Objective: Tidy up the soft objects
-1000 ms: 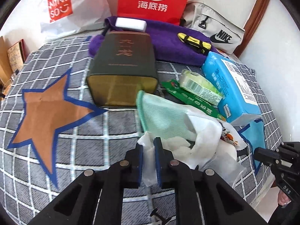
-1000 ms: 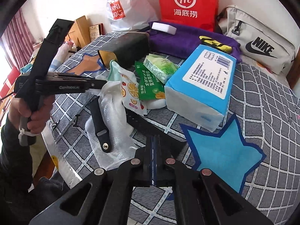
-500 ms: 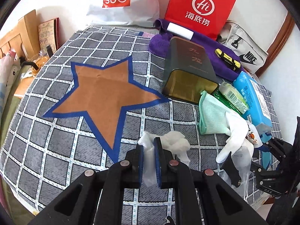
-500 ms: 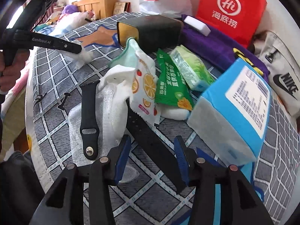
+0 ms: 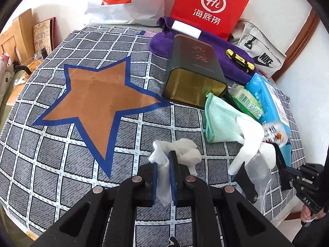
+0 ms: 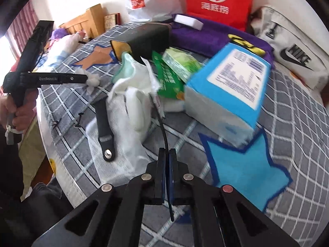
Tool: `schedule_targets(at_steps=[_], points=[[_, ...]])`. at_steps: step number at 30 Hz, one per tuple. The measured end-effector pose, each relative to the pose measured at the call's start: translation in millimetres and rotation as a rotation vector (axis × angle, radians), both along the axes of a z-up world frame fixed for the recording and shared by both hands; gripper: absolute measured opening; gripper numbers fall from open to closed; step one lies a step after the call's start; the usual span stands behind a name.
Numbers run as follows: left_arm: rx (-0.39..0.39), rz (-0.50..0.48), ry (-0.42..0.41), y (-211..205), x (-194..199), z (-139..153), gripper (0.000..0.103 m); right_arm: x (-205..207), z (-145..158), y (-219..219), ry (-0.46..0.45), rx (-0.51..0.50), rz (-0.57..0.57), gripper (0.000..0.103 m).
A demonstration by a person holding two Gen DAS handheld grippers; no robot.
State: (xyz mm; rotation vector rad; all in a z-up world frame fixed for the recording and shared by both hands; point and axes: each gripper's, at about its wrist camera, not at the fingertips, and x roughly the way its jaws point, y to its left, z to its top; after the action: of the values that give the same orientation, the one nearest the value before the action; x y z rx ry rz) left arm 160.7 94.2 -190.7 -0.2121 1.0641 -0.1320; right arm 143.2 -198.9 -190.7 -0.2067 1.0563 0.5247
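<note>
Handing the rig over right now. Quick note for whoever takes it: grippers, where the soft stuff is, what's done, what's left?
Left gripper: shut on a white wad, held over the checked cloth beside the brown star.
Right gripper: jaws have just closed on a thin black strap that runs up into the pile.
Pile: green cloth, white cloth and snack packets sit by the blue tissue pack; a second strap lies beside them.
Done: nothing set down; the brown star is bare.
Left: place the wad, pull the strap clear, then sort the rest of the pile.
</note>
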Motion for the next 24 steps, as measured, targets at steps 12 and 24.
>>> schedule_targets(at_steps=[12,24], points=[[-0.05,0.007,-0.003,2,-7,11,0.011,-29,-16,-53,0.029,0.065,-0.251,0.002],[-0.054,0.0,-0.074,-6,-4,55,0.011,-38,29,-58,-0.064,0.204,-0.277,0.002]])
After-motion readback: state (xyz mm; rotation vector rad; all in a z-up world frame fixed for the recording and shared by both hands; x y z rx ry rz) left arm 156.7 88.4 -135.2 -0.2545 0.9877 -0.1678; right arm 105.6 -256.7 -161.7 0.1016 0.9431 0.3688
